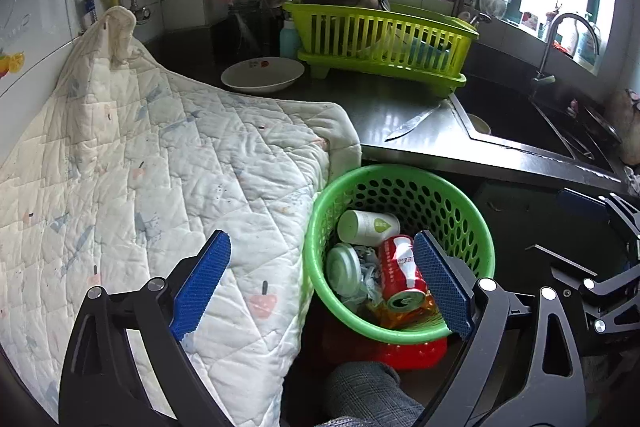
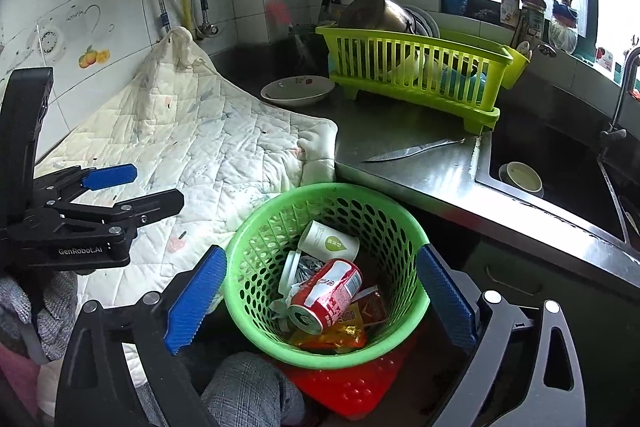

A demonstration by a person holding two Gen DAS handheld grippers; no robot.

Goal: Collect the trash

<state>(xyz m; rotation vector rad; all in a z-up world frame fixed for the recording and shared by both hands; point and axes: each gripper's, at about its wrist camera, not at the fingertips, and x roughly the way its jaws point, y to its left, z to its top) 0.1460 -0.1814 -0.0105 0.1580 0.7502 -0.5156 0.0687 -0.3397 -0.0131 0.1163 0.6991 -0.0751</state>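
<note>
A green perforated basket [image 1: 472, 227] [image 2: 256, 267] stands below the counter edge on a red stool [image 2: 352, 383]. Inside lie a red soda can [image 1: 400, 273] [image 2: 326, 295], a white paper cup [image 1: 368, 227] [image 2: 328, 242], a round white lid [image 1: 343, 269], crumpled paper and orange wrappers [image 2: 340, 335]. My left gripper [image 1: 322, 281] is open and empty, above the basket's left rim and the quilt. It also shows in the right wrist view [image 2: 132, 187]. My right gripper [image 2: 322, 301] is open and empty, straddling the basket from above.
A white quilted cloth [image 1: 160, 167] covers the counter's left part. A white plate [image 1: 262, 75], a lime dish rack [image 1: 380, 47] with a pot, a knife [image 2: 416, 149] and a sink [image 2: 560, 167] with a bowl lie beyond. A person's knee [image 2: 248, 391] is below.
</note>
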